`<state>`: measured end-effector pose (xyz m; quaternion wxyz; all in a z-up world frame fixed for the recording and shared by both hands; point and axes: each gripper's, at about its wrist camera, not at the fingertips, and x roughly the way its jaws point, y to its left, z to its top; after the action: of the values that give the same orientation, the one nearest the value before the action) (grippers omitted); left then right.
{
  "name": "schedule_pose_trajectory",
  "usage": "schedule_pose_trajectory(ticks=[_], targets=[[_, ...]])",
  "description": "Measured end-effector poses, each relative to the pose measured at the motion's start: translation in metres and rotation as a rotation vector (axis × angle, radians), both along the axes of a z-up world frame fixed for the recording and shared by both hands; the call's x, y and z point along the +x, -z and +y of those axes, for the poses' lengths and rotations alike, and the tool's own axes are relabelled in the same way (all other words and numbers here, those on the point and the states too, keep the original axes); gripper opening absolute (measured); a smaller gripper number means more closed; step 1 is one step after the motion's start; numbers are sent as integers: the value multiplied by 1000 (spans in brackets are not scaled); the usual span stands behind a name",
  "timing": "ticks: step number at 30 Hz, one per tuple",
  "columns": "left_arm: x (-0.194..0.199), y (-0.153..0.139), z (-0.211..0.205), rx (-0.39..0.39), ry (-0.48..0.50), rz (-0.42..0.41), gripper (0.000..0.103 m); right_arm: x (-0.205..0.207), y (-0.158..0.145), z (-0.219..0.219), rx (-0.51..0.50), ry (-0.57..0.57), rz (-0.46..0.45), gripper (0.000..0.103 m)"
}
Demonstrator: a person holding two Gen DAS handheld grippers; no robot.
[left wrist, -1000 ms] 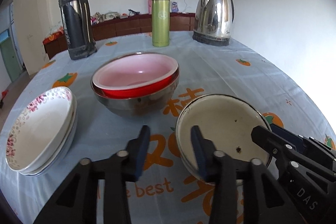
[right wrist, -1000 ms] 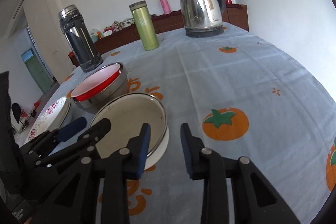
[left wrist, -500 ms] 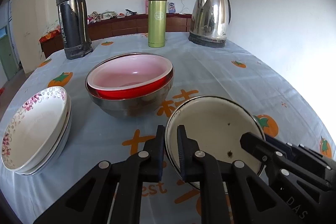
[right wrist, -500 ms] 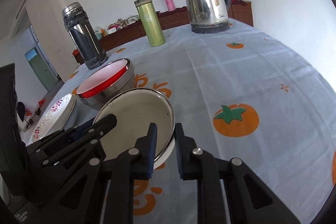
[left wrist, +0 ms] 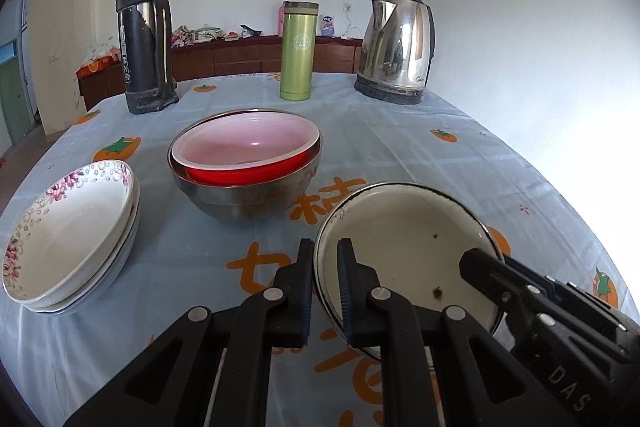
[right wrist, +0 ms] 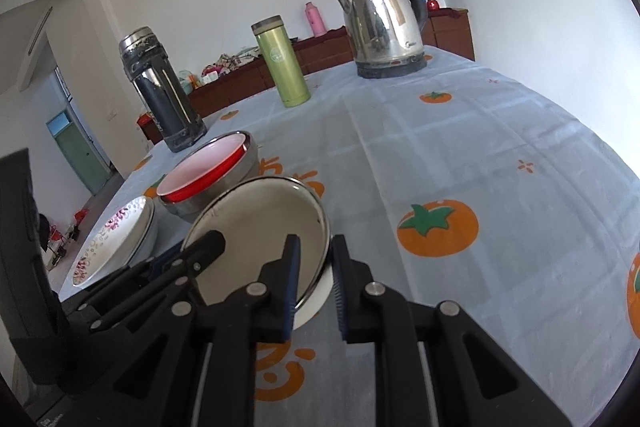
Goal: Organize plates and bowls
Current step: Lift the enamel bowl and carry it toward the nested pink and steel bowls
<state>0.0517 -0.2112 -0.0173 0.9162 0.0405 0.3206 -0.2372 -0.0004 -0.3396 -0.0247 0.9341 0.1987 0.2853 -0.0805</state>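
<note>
A white enamel bowl (left wrist: pixel 404 239) (right wrist: pixel 260 223) with a dark rim sits near the table's front. My left gripper (left wrist: pixel 325 267) is shut on its left rim, one finger inside and one outside. My right gripper (right wrist: pixel 316 267) is shut on the opposite right rim in the same way. Each gripper shows in the other's view: the right gripper (left wrist: pixel 486 269) and the left gripper (right wrist: pixel 200 251). Behind the bowl, a red bowl (left wrist: pixel 248 155) (right wrist: pixel 200 175) with a pink inside nests in a steel bowl (left wrist: pixel 248 203). A stack of floral plates (left wrist: pixel 64 239) (right wrist: pixel 116 239) lies at the left.
At the back of the table stand a black thermos (left wrist: pixel 146 35), a green flask (left wrist: pixel 299 51) and a steel kettle (left wrist: pixel 396 47). The blue tablecloth (right wrist: pixel 460 155) with orange prints stretches to the right, where the table edge curves away. A wooden sideboard lines the far wall.
Both grippers went from open, astride the enamel bowl's rim, to shut on it. Their places barely changed.
</note>
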Motion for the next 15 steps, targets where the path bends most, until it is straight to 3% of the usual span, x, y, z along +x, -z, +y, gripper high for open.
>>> schedule_pose_trajectory(ticks=[8,15], targets=[[-3,-3,4,-9,-2,-13,13,-6,-7,9,-51,16,-23,16],[-5,-8,5,-11,-1,-31,13,-7,-8,11,-32,14,-33,16]])
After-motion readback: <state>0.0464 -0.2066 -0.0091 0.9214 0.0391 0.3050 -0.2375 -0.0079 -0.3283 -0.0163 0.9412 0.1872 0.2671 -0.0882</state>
